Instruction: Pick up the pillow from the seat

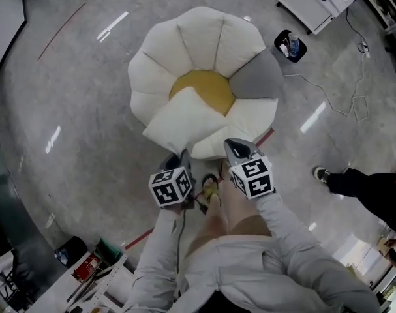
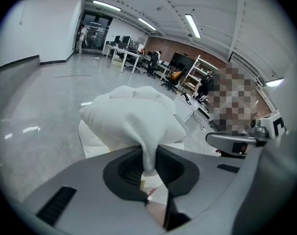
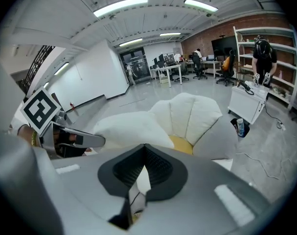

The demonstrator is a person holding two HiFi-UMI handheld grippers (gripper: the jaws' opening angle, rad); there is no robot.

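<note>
Nearest me, my left claw (image 1: pixel 182 154) and right claw (image 1: pixel 241 147) each pinch a near corner of the pillow (image 1: pixel 184 119) over the seat (image 1: pixel 204 38); I should raise both evenly so neither corner slips.

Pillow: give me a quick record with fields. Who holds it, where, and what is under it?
pillow: white, square, over the front of the seat
left claw: shut on a bunched near corner of the pillow
right claw: shut on the other near corner, thin white fabric pinched
seat: flower-shaped, white petals, one grey petal, yellow centre
pillow touching seat: cannot tell
nearby: a bystander's leg on the floor at right
</note>
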